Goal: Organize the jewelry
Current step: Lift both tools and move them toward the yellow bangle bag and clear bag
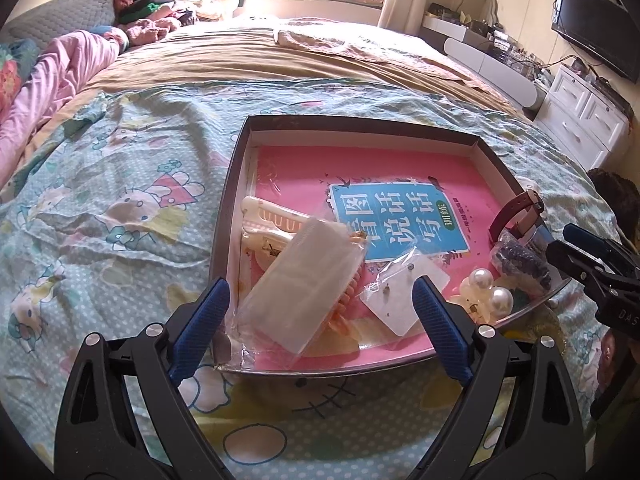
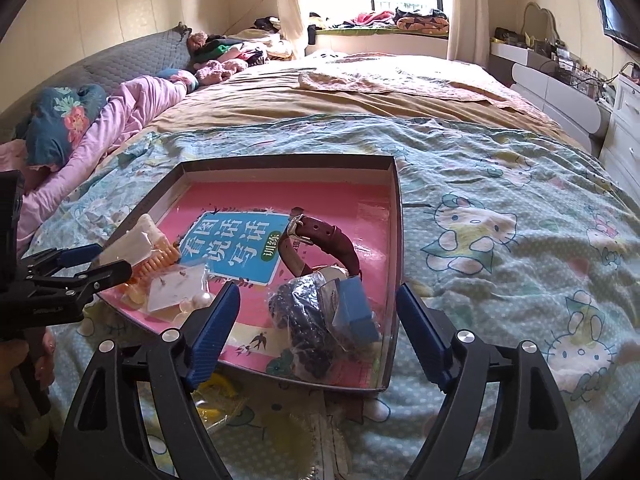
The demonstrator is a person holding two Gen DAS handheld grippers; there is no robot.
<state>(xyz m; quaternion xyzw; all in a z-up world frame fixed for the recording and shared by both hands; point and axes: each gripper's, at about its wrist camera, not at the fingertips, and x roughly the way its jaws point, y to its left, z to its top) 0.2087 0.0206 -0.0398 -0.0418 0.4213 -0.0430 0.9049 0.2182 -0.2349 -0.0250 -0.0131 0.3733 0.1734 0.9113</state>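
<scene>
A bed with a Hello Kitty quilt (image 2: 500, 208) carries a shallow dark-walled box (image 2: 397, 216), lined with a pink booklet (image 1: 400, 216). Most of the jewelry seems already gathered inside it: at the left end lie a cream hair claw (image 1: 260, 220), a clear packet with an orange comb clip (image 1: 304, 280) and an earring card (image 1: 404, 300); at the right end sit pearl clips (image 1: 490, 288), a maroon-strapped watch (image 2: 320, 248) and a bag of dark beads (image 2: 304, 320) with a small blue block (image 2: 356, 312) against it. A yellow item in a plastic bag (image 2: 216, 396) lies on the quilt outside the box's near edge, so the sorting is probably not finished.

The right gripper (image 2: 316, 328) stands wide open and empty, its fingers apart on either side of the bead bag without touching it. The left gripper (image 1: 320, 320) is likewise spread and holds nothing, poised over the near wall, the comb packet and earring card between its fingers.
</scene>
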